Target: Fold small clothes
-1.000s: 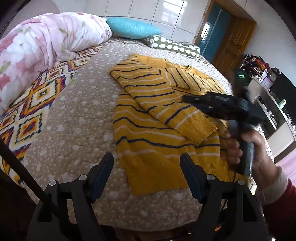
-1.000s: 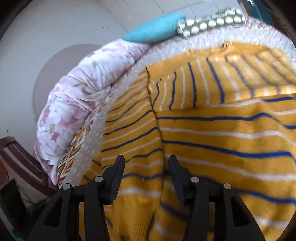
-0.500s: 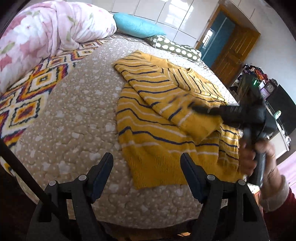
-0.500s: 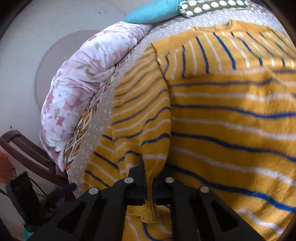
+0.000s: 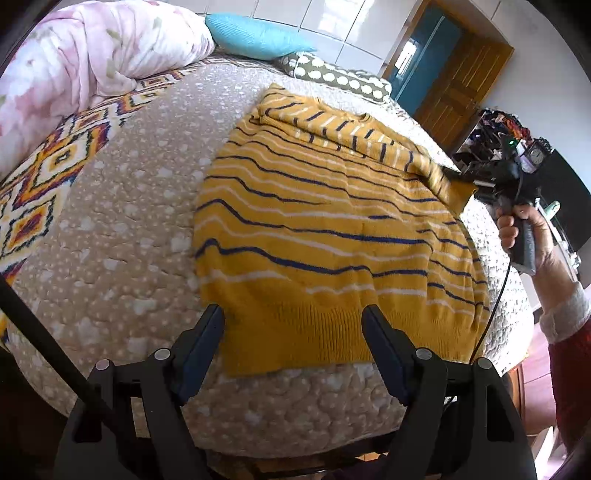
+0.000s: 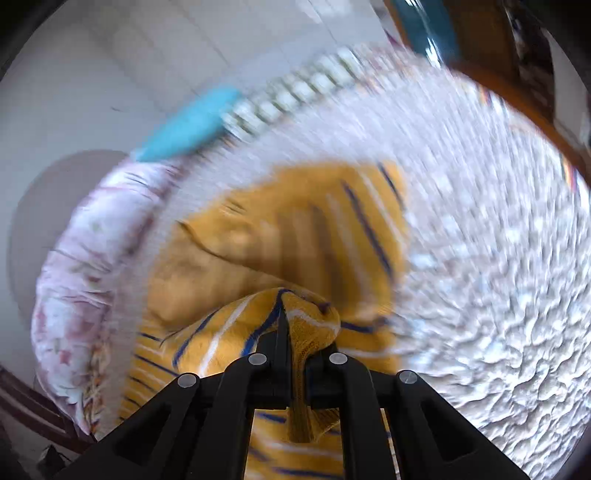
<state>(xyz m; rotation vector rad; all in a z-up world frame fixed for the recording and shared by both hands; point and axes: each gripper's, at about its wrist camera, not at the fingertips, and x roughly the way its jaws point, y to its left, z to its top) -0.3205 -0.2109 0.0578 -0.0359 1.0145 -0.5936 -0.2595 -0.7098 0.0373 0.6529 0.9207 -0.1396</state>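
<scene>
A yellow sweater (image 5: pixel 325 236) with navy and white stripes lies flat on the bed (image 5: pixel 129 221), hem toward me. My left gripper (image 5: pixel 293 317) hovers open just over the hem's left part, touching nothing. At the right, a hand holds my right gripper (image 5: pixel 456 173), which pinches the cuff of one sleeve (image 5: pixel 369 140) and stretches it across the chest toward the right edge. In the blurred right wrist view the right gripper (image 6: pixel 295 332) has the sleeve fabric (image 6: pixel 236 332) between its fingers, pads still pressing on it, though the jaws are opening slightly.
A floral duvet (image 5: pixel 74 55) and a patterned blanket (image 5: pixel 44 173) lie along the left side. A turquoise pillow (image 5: pixel 255 35) and a dotted pillow (image 5: pixel 332 75) sit at the head. A wooden door (image 5: pixel 465 74) and a cluttered shelf (image 5: pixel 491 125) stand to the right.
My right gripper shut on the sleeve cuff and swept it rightward off the sweater's front, toward the right edge. My left gripper drew closer to the hem.
</scene>
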